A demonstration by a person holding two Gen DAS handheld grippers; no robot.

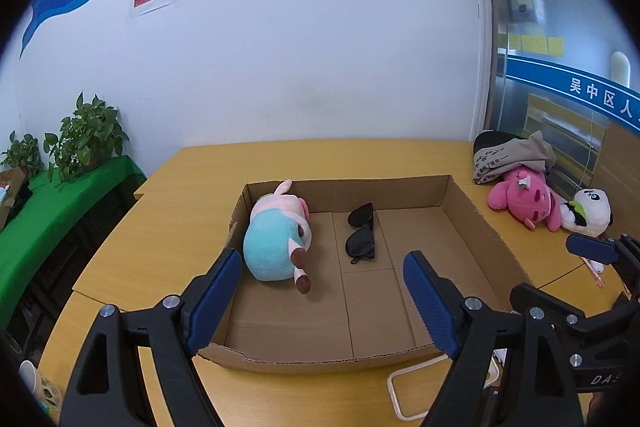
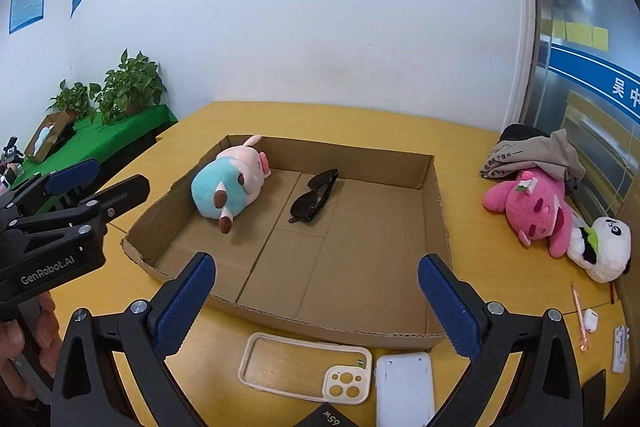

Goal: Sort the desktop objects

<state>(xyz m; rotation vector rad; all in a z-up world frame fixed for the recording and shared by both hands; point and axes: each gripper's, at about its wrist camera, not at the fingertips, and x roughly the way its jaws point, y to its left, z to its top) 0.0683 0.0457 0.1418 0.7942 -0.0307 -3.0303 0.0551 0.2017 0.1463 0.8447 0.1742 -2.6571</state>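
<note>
A shallow cardboard box lies on the yellow table. In it lie a blue-and-pink plush pig and black sunglasses. A pink plush and a panda plush lie right of the box. My left gripper is open and empty above the box's near edge. My right gripper is open and empty above the near edge too. It shows at the right of the left wrist view; the left gripper shows at the left of the right wrist view.
In front of the box lie a cream phone case, a white power bank and a black box. A pink pen, a white earbud case and a grey bag sit at the right. Potted plants stand left.
</note>
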